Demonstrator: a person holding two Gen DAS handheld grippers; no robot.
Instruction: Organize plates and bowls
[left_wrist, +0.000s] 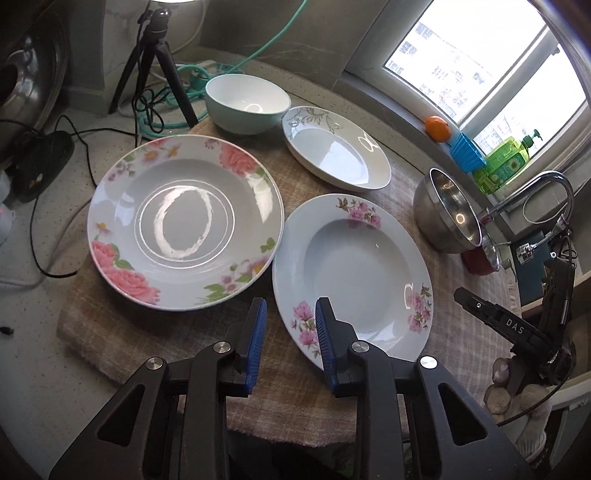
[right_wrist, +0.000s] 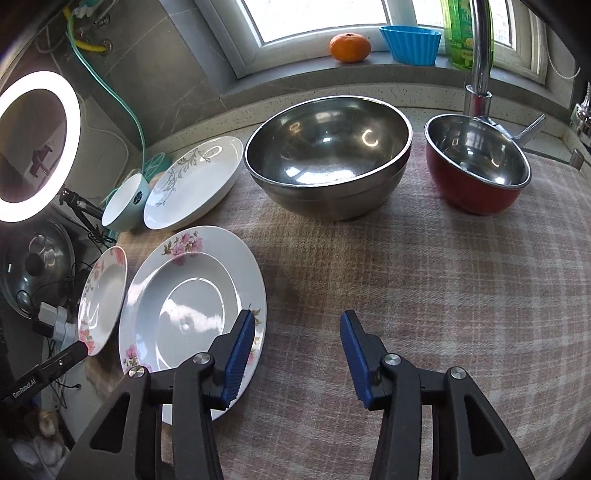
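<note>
Left wrist view: the left tool (left_wrist: 290, 317) is hovering above the checked cloth (left_wrist: 110, 332) on the counter (left_wrist: 37, 369), its fingers standing apart and gripping nothing. The right-hand pad is showing over the near rim of the purple-flower plate (left_wrist: 354, 273); contact cannot be confirmed. The pink-flower plate (left_wrist: 184, 221) is lying just beside it to the left. The grey-leaf plate (left_wrist: 336, 151) is sitting further back, with the mint bowl (left_wrist: 247, 103) behind it. The steel bowl (left_wrist: 447, 214) is resting at the right, near the faucet (left_wrist: 546, 184).

Right wrist view: the right tool (right_wrist: 297, 325) is hanging over bare cloth, fingers spread wide and holding nothing. Its left pad is overlapping the edge of the purple-flower plate. The steel bowl is sitting beyond, and the red bowl (right_wrist: 480, 166) is standing just to its right. An orange (right_wrist: 350, 47) and a blue cup (right_wrist: 412, 44) are resting on the window sill (right_wrist: 332, 77).

Task status: judging from the layout, no stacking is showing. All three plates are lying separately, and all three bowls are standing singly. Sorting of plates into one pile and bowls into another appears to be entirely outstanding. The purple-flower plate, nearest both tools, is the probable first pick.
</note>
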